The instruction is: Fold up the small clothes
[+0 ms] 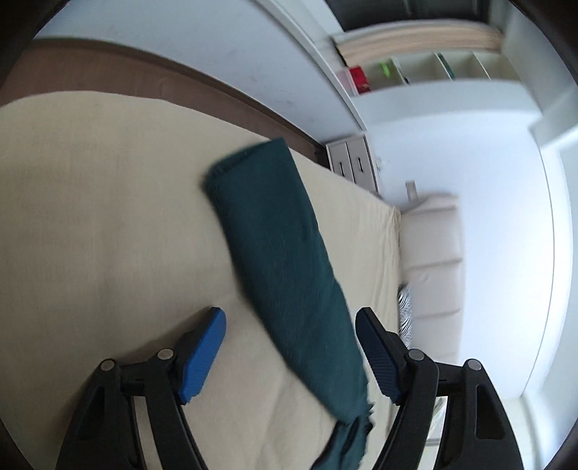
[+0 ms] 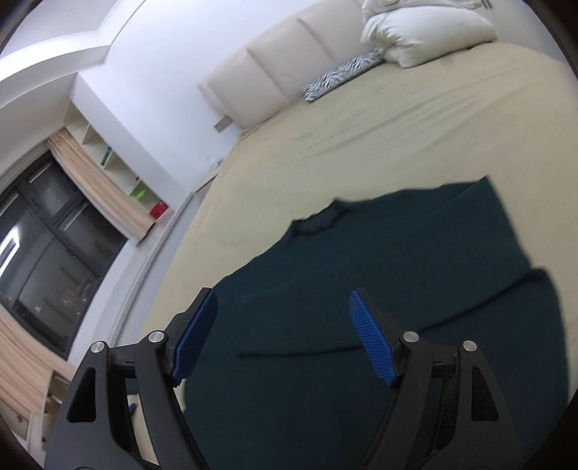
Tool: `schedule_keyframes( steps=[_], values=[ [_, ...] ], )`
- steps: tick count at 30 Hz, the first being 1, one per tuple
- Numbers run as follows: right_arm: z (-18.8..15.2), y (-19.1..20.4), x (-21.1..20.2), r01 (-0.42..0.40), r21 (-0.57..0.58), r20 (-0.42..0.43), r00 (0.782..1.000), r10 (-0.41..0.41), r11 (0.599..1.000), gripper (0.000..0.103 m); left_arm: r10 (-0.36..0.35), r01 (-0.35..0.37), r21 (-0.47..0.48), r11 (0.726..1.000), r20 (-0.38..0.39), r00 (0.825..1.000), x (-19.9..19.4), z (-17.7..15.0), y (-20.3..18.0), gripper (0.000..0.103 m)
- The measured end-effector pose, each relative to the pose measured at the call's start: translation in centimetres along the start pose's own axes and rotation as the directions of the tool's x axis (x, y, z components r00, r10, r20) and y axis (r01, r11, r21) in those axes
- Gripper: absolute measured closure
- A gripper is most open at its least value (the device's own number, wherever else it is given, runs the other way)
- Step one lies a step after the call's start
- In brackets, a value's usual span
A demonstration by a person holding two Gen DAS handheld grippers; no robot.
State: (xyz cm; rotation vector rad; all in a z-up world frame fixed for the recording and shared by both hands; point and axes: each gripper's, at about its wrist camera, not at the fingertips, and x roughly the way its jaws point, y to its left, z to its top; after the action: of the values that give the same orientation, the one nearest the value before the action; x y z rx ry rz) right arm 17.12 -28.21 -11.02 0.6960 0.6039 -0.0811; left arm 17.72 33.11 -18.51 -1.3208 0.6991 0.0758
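Both your grippers, left gripper and right gripper, gape wide, holding nothing; the dark green garment lies on the bed, and only your right view catches its neckline plus 1 pillow.

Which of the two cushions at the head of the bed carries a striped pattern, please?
The small flat cushion lying on the sheet against the headboard: it has black-and-white zebra stripes. The big puffy pillow beside it is plain cream.

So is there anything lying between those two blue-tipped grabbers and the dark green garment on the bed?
Nothing visible. The dark green knit garment lies directly on the beige bedsheet, with the open right gripper and open left gripper over it. The white pillow sits far off at the headboard.
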Motion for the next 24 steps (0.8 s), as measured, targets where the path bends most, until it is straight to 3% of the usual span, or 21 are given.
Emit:
schedule_keyframes(
  steps=[5, 8, 9, 10, 13, 15, 18, 21, 22, 24],
  values=[
    [-3.0, 3.1, 1.2, -0.070, 0.010, -0.038, 0.997, 0.070, 0.998, 0.028, -0.047, 0.057, -0.172, 0.984, 0.056, 0.997, 2.2, 2.7, 1.3, 0.030],
    [-4.9, 4.0, 0.8, -0.087, 0.001, -0.045, 0.995, 0.087, 0.996, 0.028, -0.030, 0.037, -0.170, 0.985, 0.042, 0.999, 3.1, 4.9, 1.5, 0.066],
    [-5.1, 4.0, 0.4, -0.091, -0.002, -0.047, 0.995, 0.091, 0.996, 0.028, -0.022, 0.025, -0.161, 0.987, 0.024, 0.999, 3.7, 5.0, 1.1, 0.083],
    [-5.3, 3.9, -0.1, -0.091, -0.005, -0.049, 0.995, 0.090, 0.996, 0.028, 0.000, 0.001, -0.128, 0.992, 0.011, 1.000, 4.0, 5.1, 0.5, 0.093],
    [-5.4, 2.4, -0.9, -0.083, 0.013, -0.053, 0.995, 0.084, 0.996, 0.028, 0.046, -0.049, 0.089, 0.995, 0.027, 0.999, 3.7, 3.5, -4.1, 0.095],
    [-5.3, 1.4, -0.5, -0.085, 0.044, -0.051, 0.995, 0.087, 0.995, 0.028, 0.053, -0.056, 0.240, 0.969, 0.019, 0.998, 4.0, 1.1, -8.1, 0.095],
    [-5.4, -0.5, -1.9, -0.075, 0.086, -0.037, 0.996, 0.078, 0.993, 0.028, 0.057, -0.034, 0.496, 0.867, -0.031, 0.998, 5.8, -5.1, -15.4, 0.095],
    [-5.7, -2.2, -2.9, -0.064, 0.113, -0.022, 0.998, 0.067, 0.992, 0.028, 0.058, 0.020, 0.712, 0.702, -0.085, 0.995, 7.6, -14.5, -20.9, 0.095],
    [-5.8, -2.7, -3.4, -0.058, 0.121, -0.017, 0.998, 0.061, 0.991, 0.028, 0.061, 0.052, 0.781, 0.623, -0.115, 0.991, 8.6, -19.0, -22.5, 0.094],
    [-6.0, -4.3, -4.2, -0.045, 0.154, 0.000, 0.999, 0.045, 0.987, 0.028, 0.080, 0.088, 0.850, 0.519, -0.152, 0.985, 10.2, -25.1, -23.5, 0.092]
  ],
)
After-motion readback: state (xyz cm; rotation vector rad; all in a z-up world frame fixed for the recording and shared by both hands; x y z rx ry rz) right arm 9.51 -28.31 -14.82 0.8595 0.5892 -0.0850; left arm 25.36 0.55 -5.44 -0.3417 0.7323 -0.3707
